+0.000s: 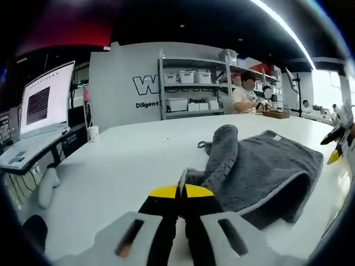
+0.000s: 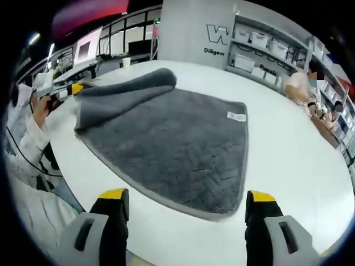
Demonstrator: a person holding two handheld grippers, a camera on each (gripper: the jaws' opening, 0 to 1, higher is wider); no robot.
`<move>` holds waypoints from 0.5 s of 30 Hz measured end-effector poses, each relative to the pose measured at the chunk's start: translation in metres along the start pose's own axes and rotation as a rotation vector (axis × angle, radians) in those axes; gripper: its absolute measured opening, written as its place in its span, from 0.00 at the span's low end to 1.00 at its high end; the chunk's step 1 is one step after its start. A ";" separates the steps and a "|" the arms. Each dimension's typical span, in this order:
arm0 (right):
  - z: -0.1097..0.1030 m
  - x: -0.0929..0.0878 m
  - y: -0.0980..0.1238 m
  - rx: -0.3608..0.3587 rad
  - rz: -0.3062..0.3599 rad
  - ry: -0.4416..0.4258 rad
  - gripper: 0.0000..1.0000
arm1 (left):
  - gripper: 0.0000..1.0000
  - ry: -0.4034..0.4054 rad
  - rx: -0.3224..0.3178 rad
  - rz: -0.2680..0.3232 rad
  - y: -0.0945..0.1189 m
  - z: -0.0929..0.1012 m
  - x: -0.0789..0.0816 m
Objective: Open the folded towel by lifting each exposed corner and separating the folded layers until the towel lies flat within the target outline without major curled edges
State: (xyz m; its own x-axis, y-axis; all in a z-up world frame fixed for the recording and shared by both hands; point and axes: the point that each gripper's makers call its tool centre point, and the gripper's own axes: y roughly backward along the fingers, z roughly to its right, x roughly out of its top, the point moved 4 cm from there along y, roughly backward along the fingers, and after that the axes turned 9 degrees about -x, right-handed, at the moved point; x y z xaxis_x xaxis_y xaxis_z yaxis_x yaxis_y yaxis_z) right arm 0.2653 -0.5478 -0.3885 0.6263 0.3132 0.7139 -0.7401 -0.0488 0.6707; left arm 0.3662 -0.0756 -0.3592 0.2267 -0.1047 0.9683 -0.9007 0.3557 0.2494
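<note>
The grey towel (image 2: 172, 138) lies on the white tabletop (image 2: 288, 166), mostly spread, with one side folded over into a thick roll toward the left tool (image 1: 181, 191). In the left gripper view that tool's yellow-tipped jaws are pressed together on the towel's near edge, where the fold rises. In the right gripper view the right tool (image 2: 186, 200) hangs with its jaws wide apart, just short of the towel's nearest hemmed border, touching nothing.
</note>
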 end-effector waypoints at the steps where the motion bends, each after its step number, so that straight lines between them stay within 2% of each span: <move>1: 0.000 0.000 0.000 -0.001 -0.001 -0.001 0.85 | 0.01 0.004 0.012 0.002 0.003 -0.004 -0.001; 15: -0.004 0.006 -0.009 0.015 0.009 -0.011 0.84 | 0.01 0.015 0.151 -0.007 0.031 -0.048 -0.009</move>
State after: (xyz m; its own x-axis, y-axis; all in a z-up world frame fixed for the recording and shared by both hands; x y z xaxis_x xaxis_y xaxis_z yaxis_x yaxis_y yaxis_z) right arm 0.2745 -0.5413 -0.3914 0.6227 0.3018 0.7219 -0.7419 -0.0653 0.6673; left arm 0.3537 -0.0194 -0.3595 0.2376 -0.0929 0.9669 -0.9442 0.2116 0.2523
